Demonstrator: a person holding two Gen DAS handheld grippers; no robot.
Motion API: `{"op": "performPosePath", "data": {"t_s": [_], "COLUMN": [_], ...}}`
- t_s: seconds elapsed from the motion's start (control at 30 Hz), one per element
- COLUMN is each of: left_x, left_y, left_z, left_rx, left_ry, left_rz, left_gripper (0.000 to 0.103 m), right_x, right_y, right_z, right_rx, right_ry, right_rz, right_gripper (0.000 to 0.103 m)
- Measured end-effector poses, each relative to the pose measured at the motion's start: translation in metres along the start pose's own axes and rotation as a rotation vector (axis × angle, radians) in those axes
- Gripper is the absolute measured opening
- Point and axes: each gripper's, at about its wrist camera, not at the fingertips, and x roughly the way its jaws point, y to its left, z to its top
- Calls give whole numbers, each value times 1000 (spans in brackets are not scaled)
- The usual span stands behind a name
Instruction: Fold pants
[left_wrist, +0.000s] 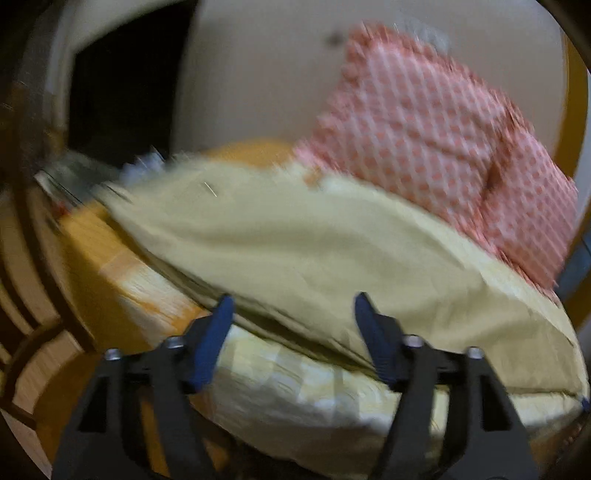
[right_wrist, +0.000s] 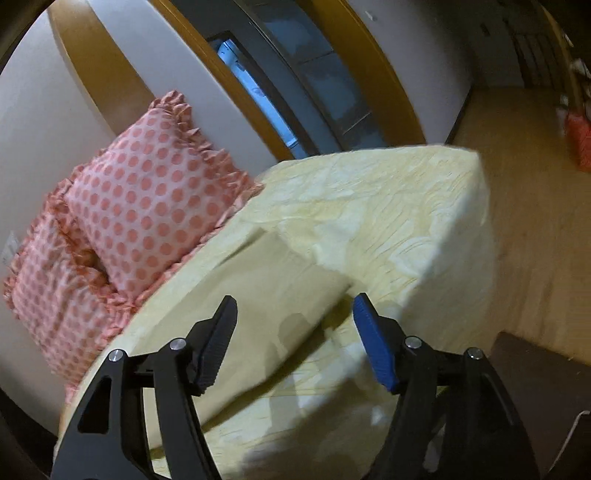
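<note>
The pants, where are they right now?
The pants lie on the bed, just ahead of both open grippers, beside the polka-dot pillows.

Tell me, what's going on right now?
Left tool open, right tool open, both empty. Pants flat on bed. Pillows beside them.

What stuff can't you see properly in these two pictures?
- Pants: left view is smeared by motion blur, so waistband, legs and folds can't be told apart.
- Pants' near end: right view, the right tongs cover part of it.
- Pillows: their dots blur in the left view.
- Bed: cut off by the bottom edge in both views.
- Left tongs: open, but touching the cloth or not is unclear.
</note>
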Motion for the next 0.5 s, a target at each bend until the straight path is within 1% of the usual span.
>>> {"op": "performPosePath", "data": {"t_s": [0.03, 0.07, 0.1, 0.13, 0.17, 0.2, 0.23, 0.27, 0.33, 0.4, 0.43, 0.47, 0.5], "left_x": [-5, -10, -12, -11, -6, -2, 4, 9, 17, 25, 29, 31, 34], "left_y": [1, 2, 2, 0, -3, -5, -9, -11, -16, -19, -20, -20, -20], "left_z": [2, 5, 8, 9, 10, 10, 9, 7, 4, 1, -1, -3, -4], "left_rx": [-2, -9, -13, -6, 8, 17, 27, 36, 49, 57, 62, 62, 61], "left_ry": [-27, -58, -75, -79, -69, -58, -43, -29, -3, 15, 28, 34, 43], "left_rz": [10, 14, 7, 3, 3, 1, -8, -19, -24, -29, -30, -31, -33], "left_gripper": [72, 74, 78, 79, 79, 79, 79, 79, 80, 82, 84, 85, 86], "right_x": [5, 7, 7, 9, 11, 11, 13, 15, 16, 17, 19, 23, 27], "right_y": [-2, -2, 1, 5, 8, 12, 17, 20, 30, 31, 29, 27, 26], "right_z": [0, -2, -4, -7, -10, -14, -18, -23, -32, -32, -31, -29, -26], "right_rx": [8, 5, -16, -35, -41, -56, -75, -81, -111, -101, -82, -67, -69], "right_ry": [22, 19, 15, 22, 36, 33, 42, 63, 59, 51, 46, 36, 27], "right_rz": [2, 6, -5, 10, 30, 38, 61, 92, 112, 134, 154, 171, 170], "right_gripper": [66, 65, 65, 60, 52, 52, 48, 41, 41, 38, 30, 16, 10]}}
